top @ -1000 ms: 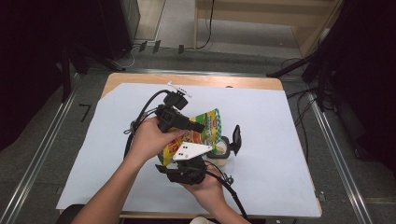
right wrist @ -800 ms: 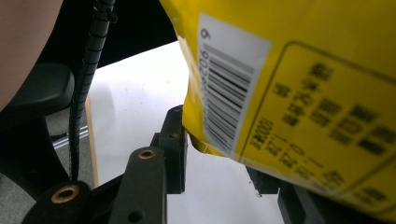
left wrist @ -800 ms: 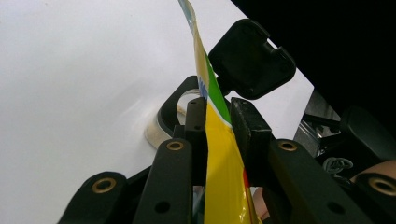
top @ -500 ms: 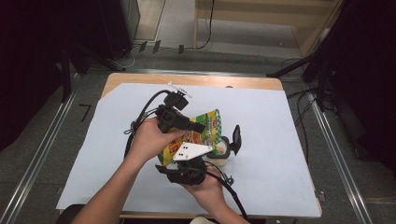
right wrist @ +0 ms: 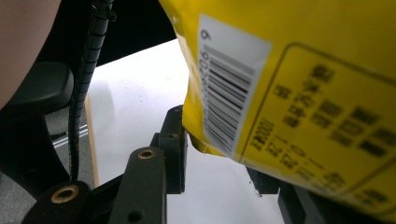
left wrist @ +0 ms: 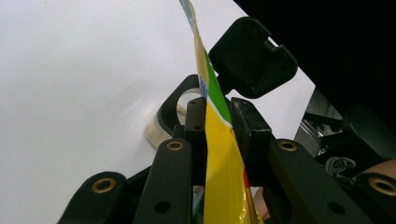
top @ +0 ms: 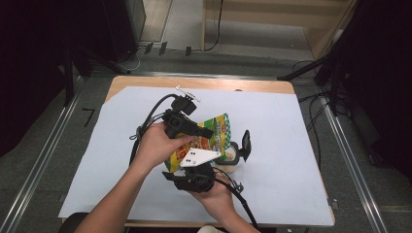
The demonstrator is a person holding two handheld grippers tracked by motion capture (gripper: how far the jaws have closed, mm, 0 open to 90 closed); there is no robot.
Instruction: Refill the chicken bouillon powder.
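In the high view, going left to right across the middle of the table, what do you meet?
Person's left hand → left gripper → yellow snack bag → small container with its black lid open → bare white sheet.

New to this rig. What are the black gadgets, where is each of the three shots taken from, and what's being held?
There is no robot arm here: a person holds a hand-held two-jaw gripper in each hand. The high view looks down on the table, which is covered with a white sheet. The other two pictures come from small cameras riding on the grippers, looking along their black jaws.

The left gripper is shut on the edge of a yellow and green snack bag. The right gripper is under the bag, whose barcode side hangs between its jaws in the right gripper view; whether they press on it I cannot tell.

On the sheet beside the bag stands a small jar with its black flip lid open.
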